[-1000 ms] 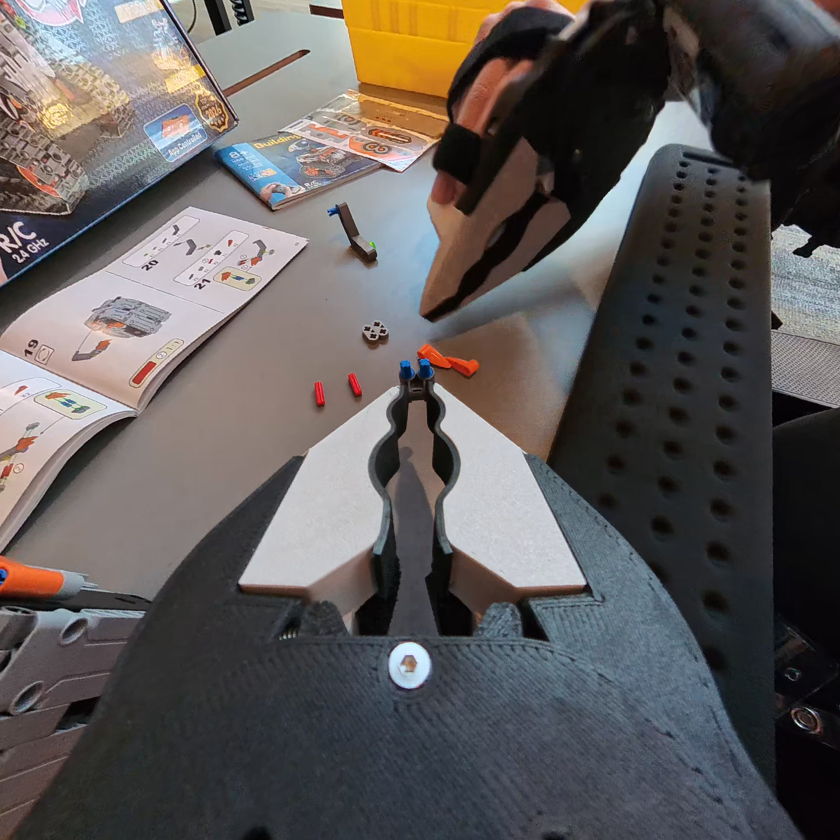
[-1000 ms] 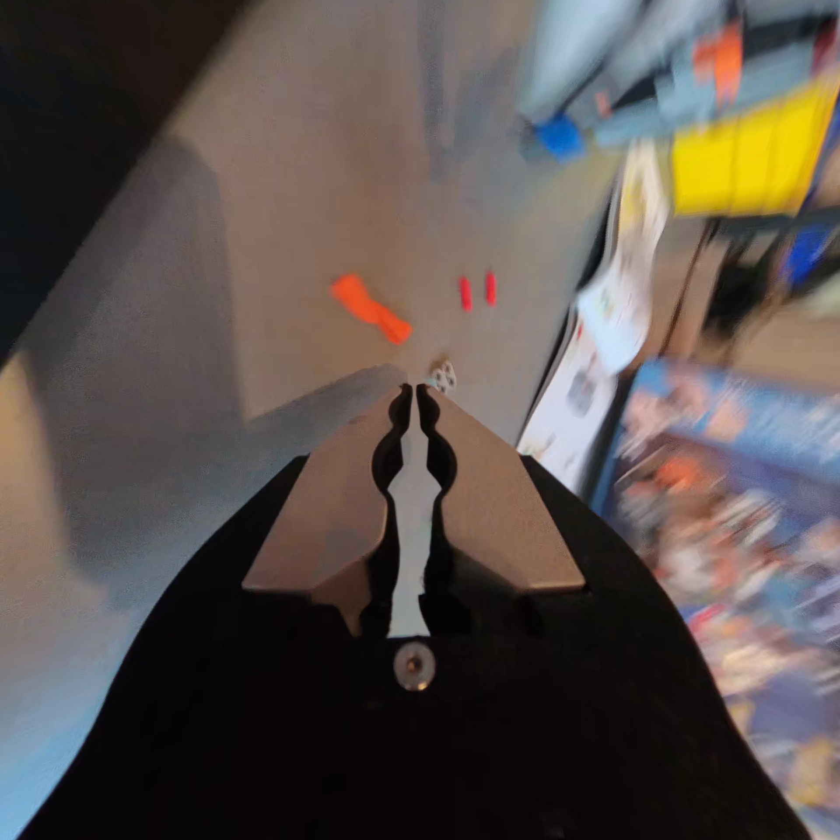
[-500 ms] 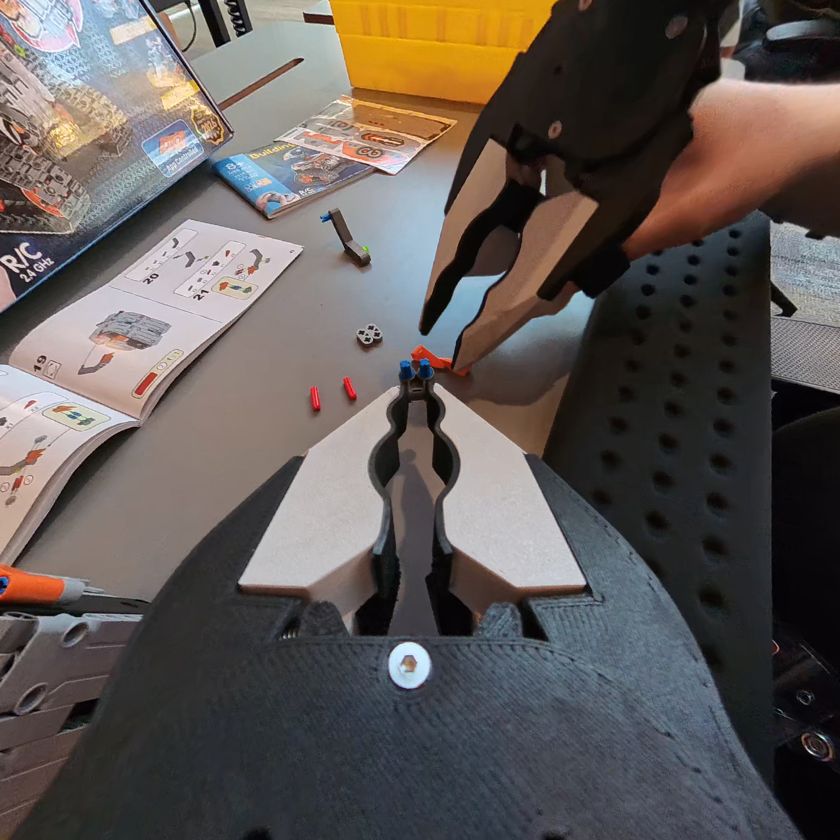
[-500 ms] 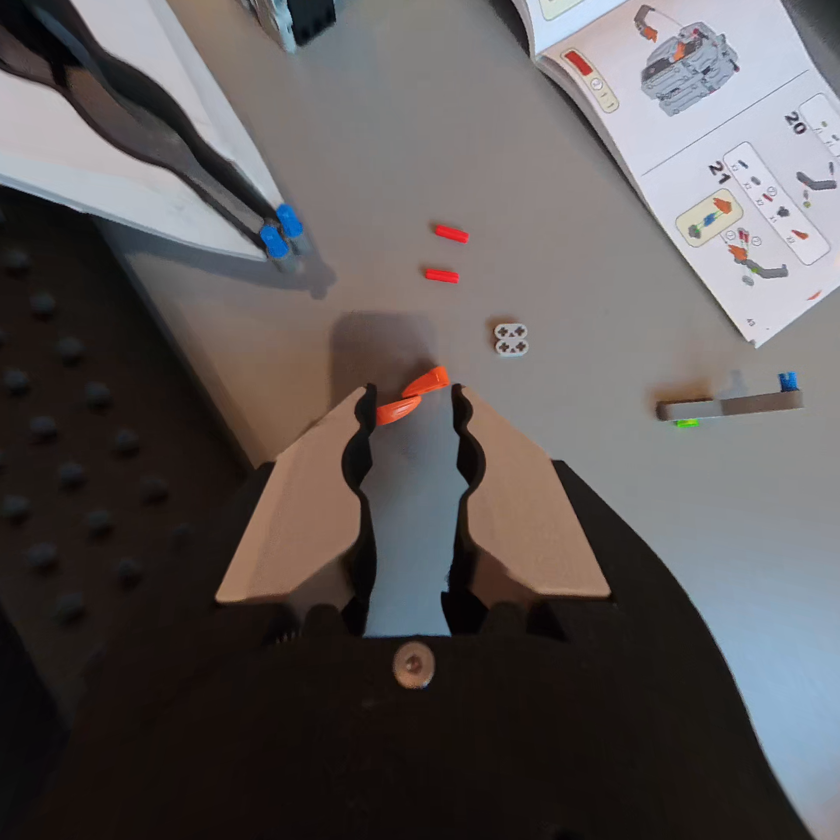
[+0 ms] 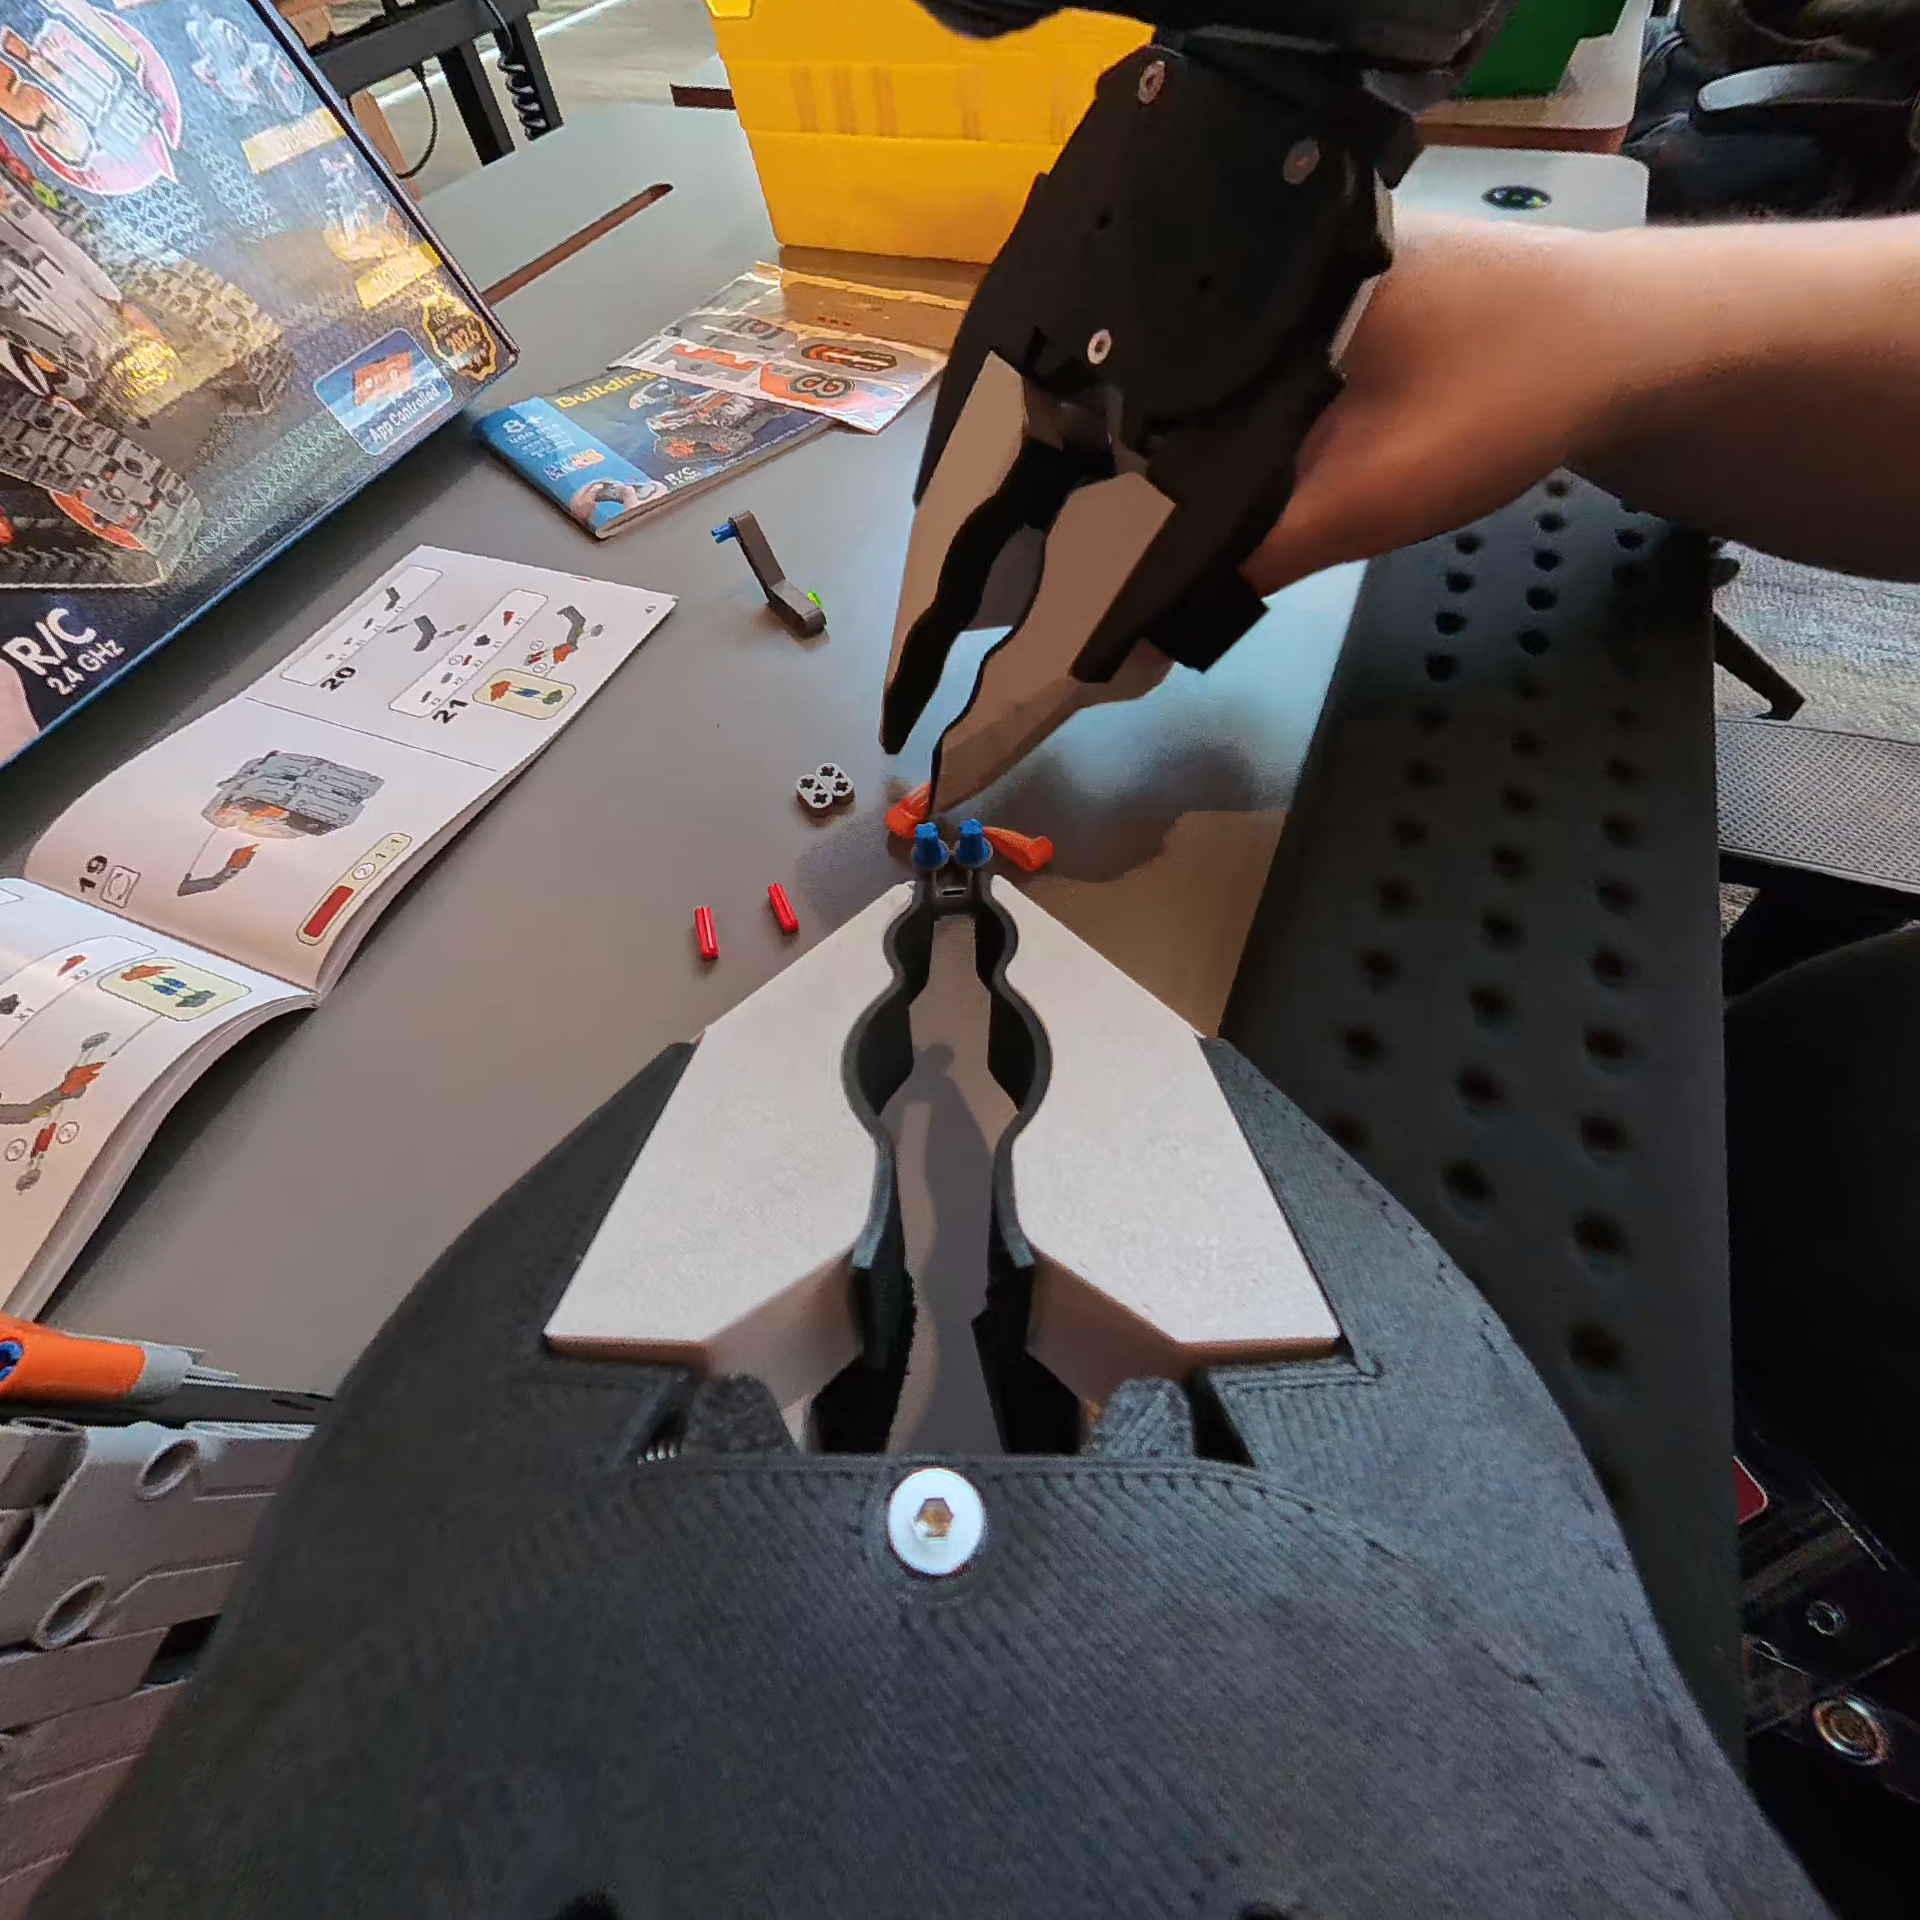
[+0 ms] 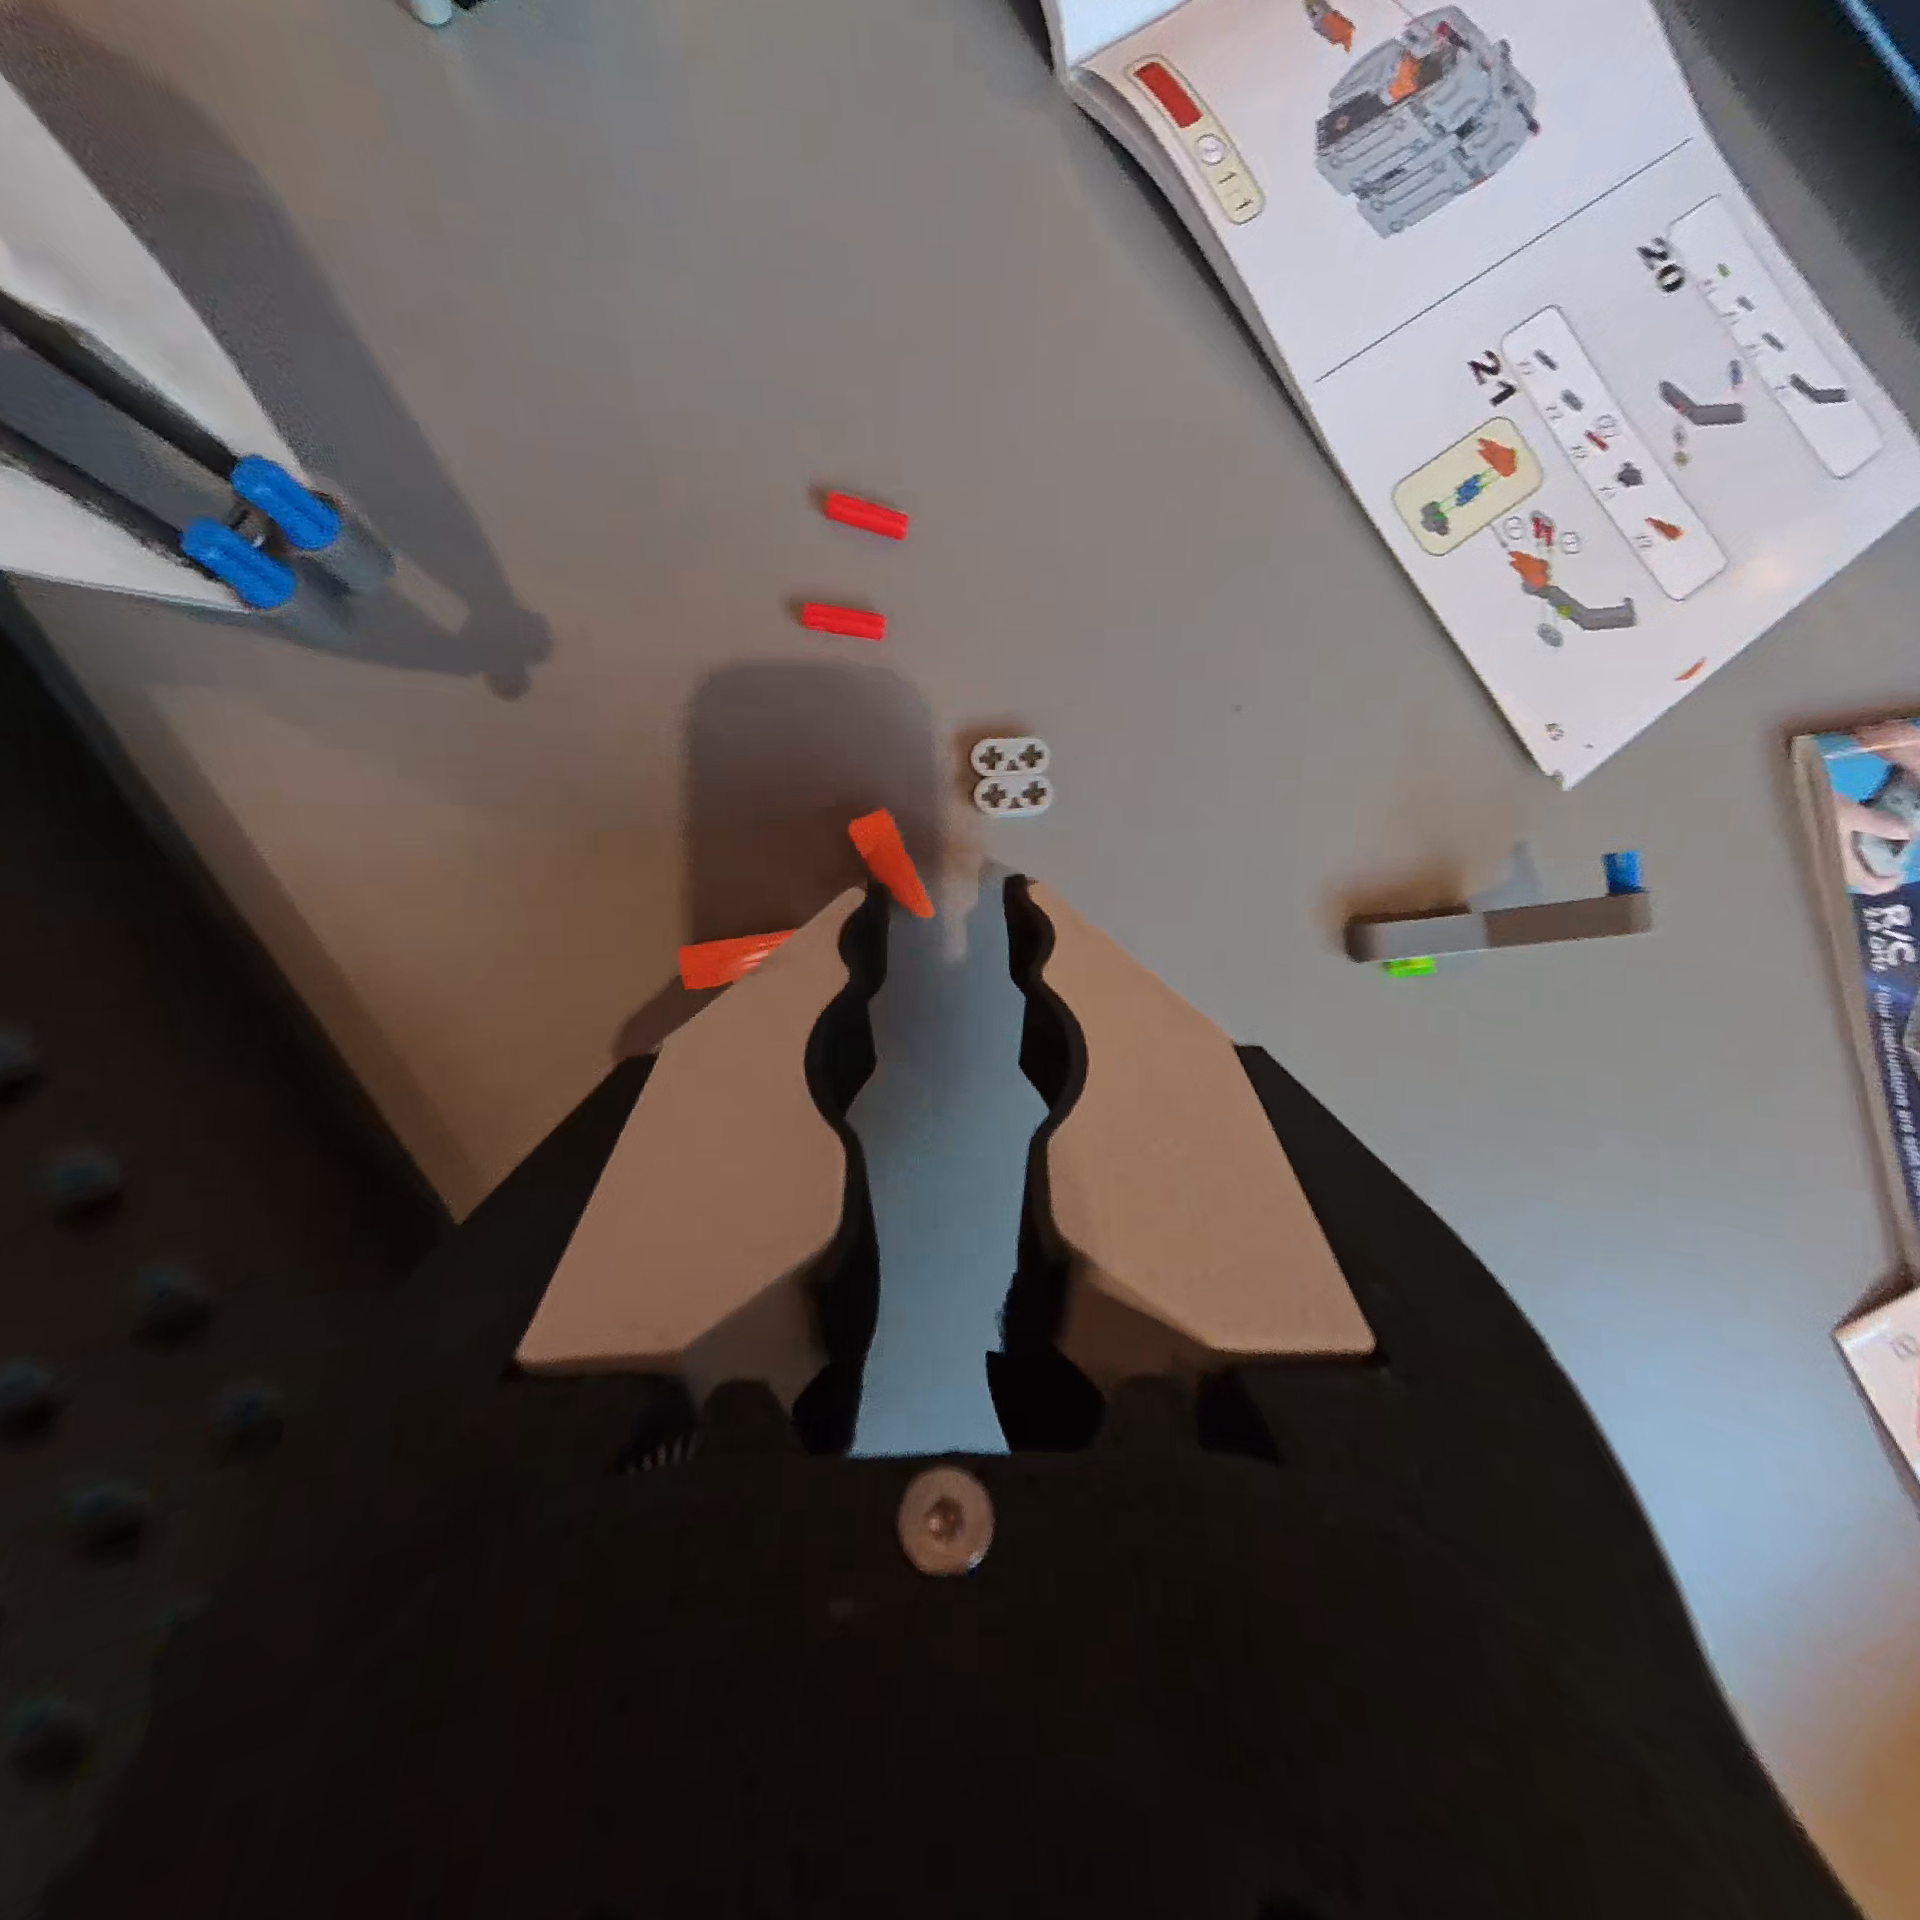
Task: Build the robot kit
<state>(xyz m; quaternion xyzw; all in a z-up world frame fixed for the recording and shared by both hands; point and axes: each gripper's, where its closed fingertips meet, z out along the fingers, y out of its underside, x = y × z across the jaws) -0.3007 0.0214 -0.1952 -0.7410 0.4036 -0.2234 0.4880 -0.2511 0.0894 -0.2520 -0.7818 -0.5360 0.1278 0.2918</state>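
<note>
My left gripper (image 5: pixel 948 894) is shut on a small dark piece with two blue pins (image 5: pixel 945 842), held just above the grey table (image 5: pixel 520 1091). It also shows at the top left of the right wrist view (image 6: pixel 260 530). My right gripper (image 6: pixel 940 894) is open, tips down at the table. One orange wedge piece (image 6: pixel 888 862) lies between its tips against the left finger. A second orange piece (image 6: pixel 727 961) lies just outside that finger. In the left wrist view the right gripper (image 5: pixel 920 769) stands right behind the blue pins.
Two red pins (image 6: pixel 865 516) and a grey two-hole piece (image 6: pixel 1010 774) lie close by, with a grey bent beam (image 6: pixel 1496 925) farther off. An open instruction booklet (image 5: pixel 312 769), a toy box (image 5: pixel 156 312) and a yellow bin (image 5: pixel 883 135) sit left and behind. A black perforated panel (image 5: pixel 1507 935) borders the table's right. My right fingertips sit around 10 centimetres from my left ones.
My right gripper swung round, opened and came down onto the orange pieces, which now lie apart. Its jaws have narrowed a little. The left gripper has stayed put.
</note>
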